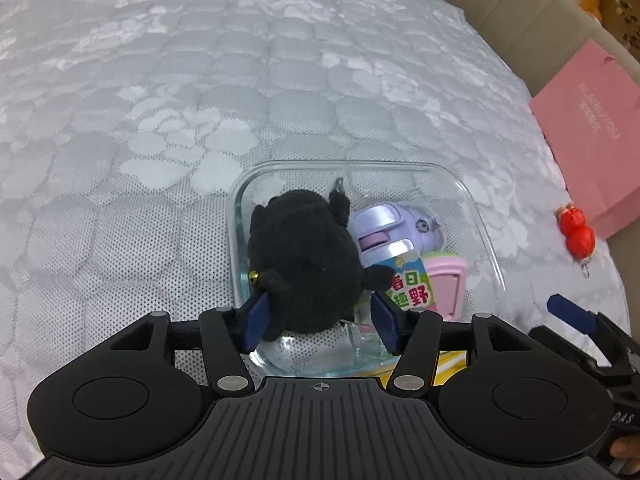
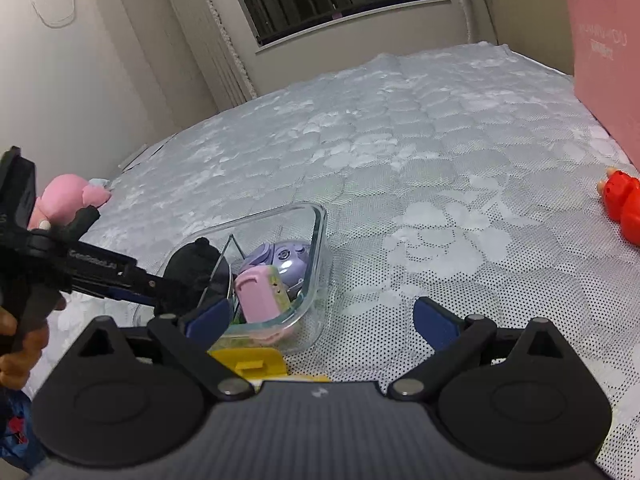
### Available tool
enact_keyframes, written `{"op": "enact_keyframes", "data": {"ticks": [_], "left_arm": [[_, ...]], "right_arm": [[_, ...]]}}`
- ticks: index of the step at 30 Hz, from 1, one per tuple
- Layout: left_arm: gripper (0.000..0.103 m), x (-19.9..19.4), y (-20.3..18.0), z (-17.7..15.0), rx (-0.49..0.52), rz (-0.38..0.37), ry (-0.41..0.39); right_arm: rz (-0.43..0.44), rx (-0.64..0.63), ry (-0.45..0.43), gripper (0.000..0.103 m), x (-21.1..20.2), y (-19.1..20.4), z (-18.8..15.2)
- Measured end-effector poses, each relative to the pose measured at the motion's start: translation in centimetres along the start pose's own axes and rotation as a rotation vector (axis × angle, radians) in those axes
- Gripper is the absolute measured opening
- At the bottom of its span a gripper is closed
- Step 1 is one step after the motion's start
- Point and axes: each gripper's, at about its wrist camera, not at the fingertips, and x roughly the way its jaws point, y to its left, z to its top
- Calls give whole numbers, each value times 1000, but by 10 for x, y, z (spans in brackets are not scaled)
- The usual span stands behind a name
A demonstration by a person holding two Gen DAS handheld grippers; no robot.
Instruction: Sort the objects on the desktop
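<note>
Closest to the lens was the left gripper (image 1: pixel 318 316), its blue pads pinched in on a black plush toy (image 1: pixel 302 252) right over the near end of the glass container (image 1: pixel 486 240). Can't say whether the plush was going in or coming out; one look fits both.

From what I saw that plush should be dead easy to handle: soft, squashy, basically weightless, fuzzy enough not to slip. The pads had it by its lower body on both sides, which looked like the sensible spot since the little arms and the clip on top would just flop. It was a round, dark blob with stubby limbs and a tiny gold bell on one side.

The container's the thing I'd worry about: clear, hard, slick, and breakable, sitting on a squishy quilted mattress (image 1: pixel 160 100). Already inside were a purple toy (image 1: pixel 394 226) and a pink thing (image 1: pixel 446 282) with a colourful label.

The right gripper (image 2: pixel 322 318) sat just beside the dish with its fingers spread wide, carrying nothing. A red toy (image 2: pixel 624 204) lay well off to the right near a pink box (image 2: pixel 608 48), and a pink plush (image 2: pixel 66 194) sat over on the left.
</note>
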Motion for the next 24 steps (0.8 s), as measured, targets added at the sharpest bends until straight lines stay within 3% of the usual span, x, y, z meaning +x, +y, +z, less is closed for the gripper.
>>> {"op": "enact_keyframes", "data": {"ticks": [3,5,6,7,13,24], "left_arm": [[61,-10,2,4,-25,-38,-18],[72,-26,-3,12,-29,-70,-61],[87,-31,-5,16,-29,-78,-77],[93,-30,-8,19,-29,-85,-79],[82,14,-7,27,-86,-131,44],[87,10,-15,11,-21,-103,-32]], "right_arm": [[6,-14,-11,99,-4,1,0],[7,-6,-19,100,-4,0,1],[4,4,-19,100,-3,-2,1],[-1,16,-14,100,-1,-4,1],[1,7,-10,100,-2,-3,1],[-5,18,4,100,5,-6,0]]}}
